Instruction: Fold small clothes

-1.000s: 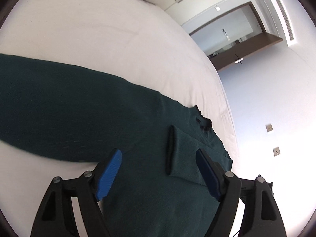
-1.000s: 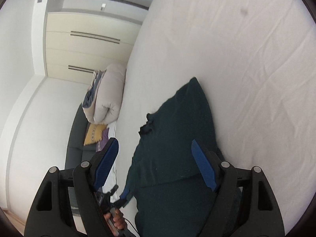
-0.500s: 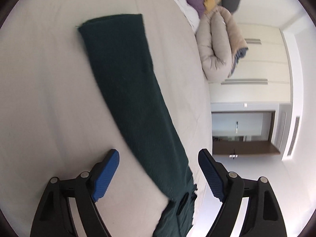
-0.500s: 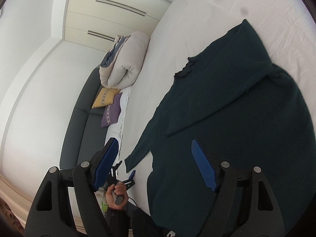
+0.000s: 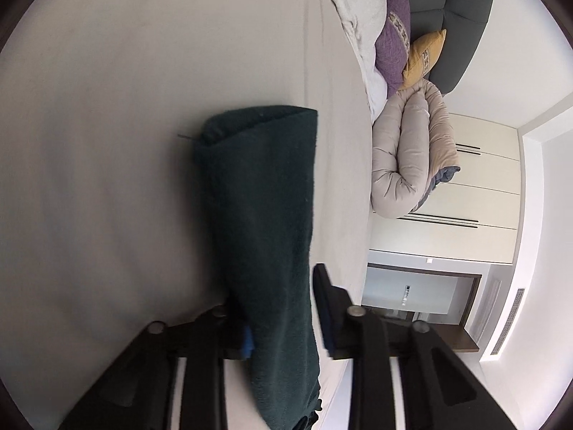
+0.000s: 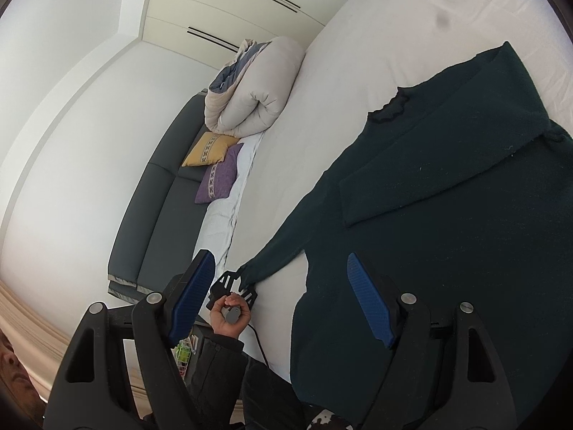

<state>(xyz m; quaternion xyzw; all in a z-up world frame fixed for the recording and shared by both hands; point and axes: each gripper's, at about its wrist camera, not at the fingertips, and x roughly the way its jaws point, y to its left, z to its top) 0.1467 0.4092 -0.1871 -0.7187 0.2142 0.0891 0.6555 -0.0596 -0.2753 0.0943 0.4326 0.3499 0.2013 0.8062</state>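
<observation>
A dark green sweater (image 6: 447, 193) lies spread on the white bed (image 6: 394, 36), one sleeve folded across its chest. The other sleeve (image 5: 261, 193) stretches out toward the bed's edge. My left gripper (image 5: 283, 322) is shut on that sleeve near its cuff end; it also shows small in the right wrist view (image 6: 238, 283), held by a hand at the sleeve's end (image 6: 265, 268). My right gripper (image 6: 279, 294) is open and empty, hovering above the sweater's lower side and the bare sheet beside it.
A rolled beige duvet (image 6: 258, 86) lies at the bed's head end. A dark sofa (image 6: 161, 215) with a yellow cushion (image 6: 209, 148) and a purple cushion (image 6: 220, 179) stands beside the bed. Wardrobe doors (image 6: 229, 10) line the far wall.
My left gripper has closed on the outstretched sleeve, which was lying between its open fingers half a second ago. My right gripper has drawn back slightly and stays open.
</observation>
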